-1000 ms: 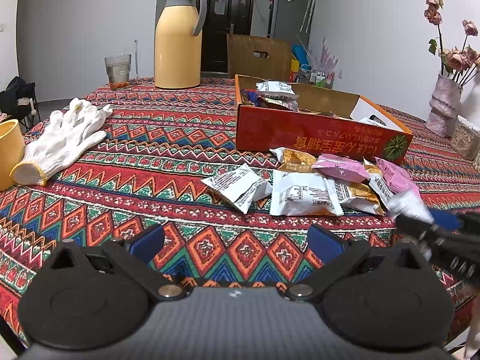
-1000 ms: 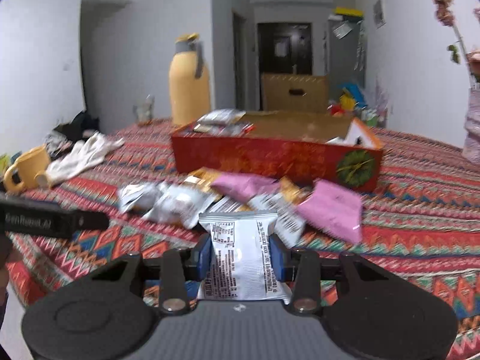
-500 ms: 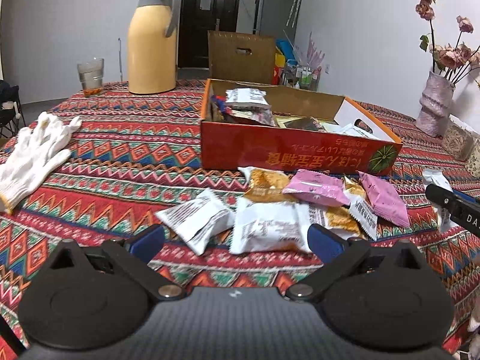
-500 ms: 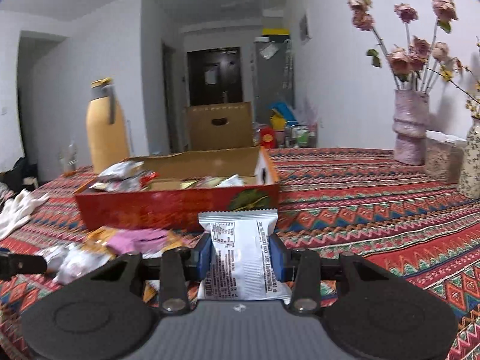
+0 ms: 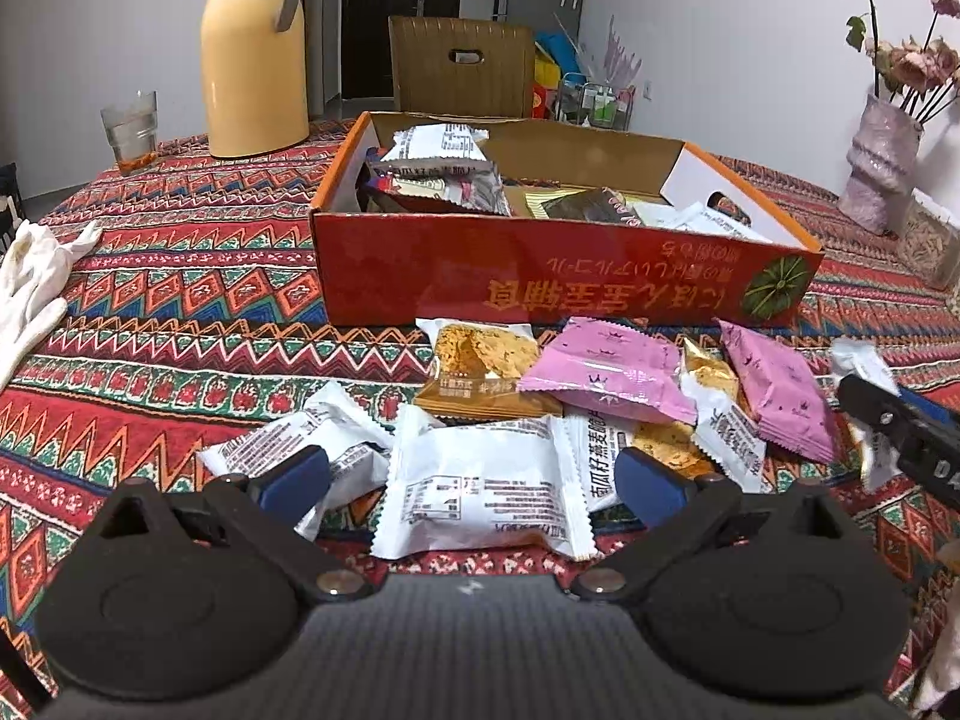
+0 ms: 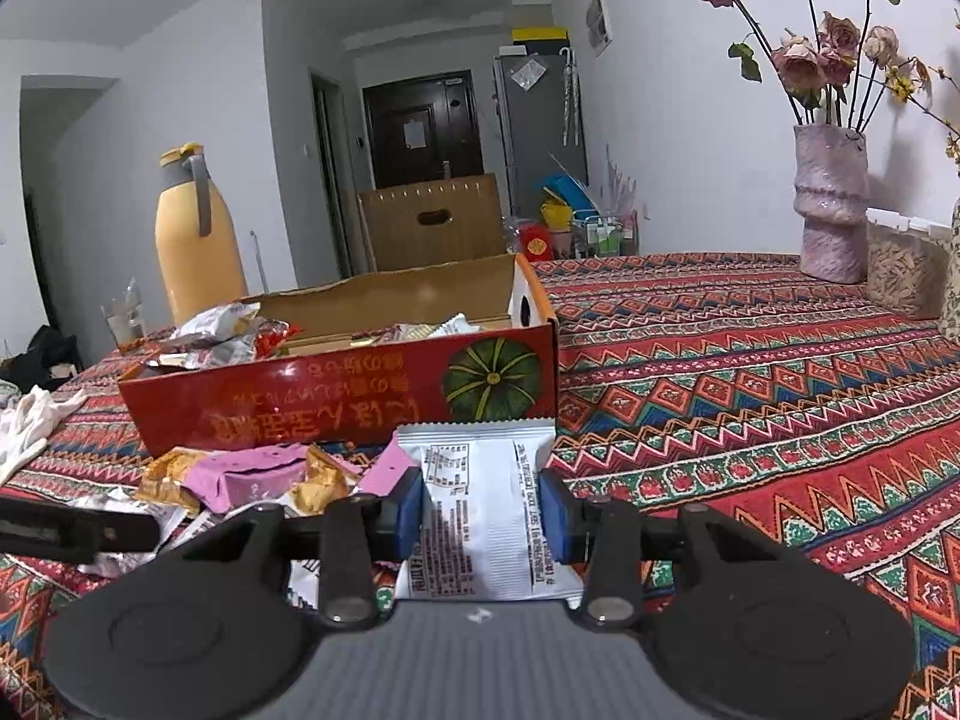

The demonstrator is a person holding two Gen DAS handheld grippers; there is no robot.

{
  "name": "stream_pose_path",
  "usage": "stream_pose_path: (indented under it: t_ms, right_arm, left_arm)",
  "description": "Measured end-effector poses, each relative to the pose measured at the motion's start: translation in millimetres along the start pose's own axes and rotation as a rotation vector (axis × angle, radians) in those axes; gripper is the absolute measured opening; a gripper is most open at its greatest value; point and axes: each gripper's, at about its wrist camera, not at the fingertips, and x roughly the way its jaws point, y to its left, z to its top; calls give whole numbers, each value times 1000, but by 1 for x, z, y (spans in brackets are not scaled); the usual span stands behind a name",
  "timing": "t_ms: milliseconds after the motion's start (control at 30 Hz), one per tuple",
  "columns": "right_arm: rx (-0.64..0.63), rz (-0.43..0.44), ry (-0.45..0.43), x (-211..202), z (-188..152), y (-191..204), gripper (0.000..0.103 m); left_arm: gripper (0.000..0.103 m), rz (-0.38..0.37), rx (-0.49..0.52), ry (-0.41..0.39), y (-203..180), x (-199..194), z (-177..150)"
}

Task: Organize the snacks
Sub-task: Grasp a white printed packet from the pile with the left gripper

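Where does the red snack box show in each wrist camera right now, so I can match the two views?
Left wrist: red snack box centre, behind the loose packets.
Right wrist: red snack box left of centre, beyond the held white packet.
Shared landmark: yellow thermos, upper left in both.

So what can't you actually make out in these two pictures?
- Red box floor: both views, covered by packets and the near wall.
- White packet lower end: right wrist view, behind the right gripper.
- White glove: left wrist view, cut off by the edge.
- Packet print: too small.
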Motion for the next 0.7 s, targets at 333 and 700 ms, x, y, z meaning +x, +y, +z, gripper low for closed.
stream_pose_path:
  t_ms: [333, 700]
  right_arm:
    - [15, 22, -12, -3, 0, -2, 40]
    - [18, 24, -13, -3, 0, -2, 40]
  left_arm:
    - [103, 44, 11, 11, 0, 7, 0]
    - [78, 48, 79, 12, -10, 4, -3]
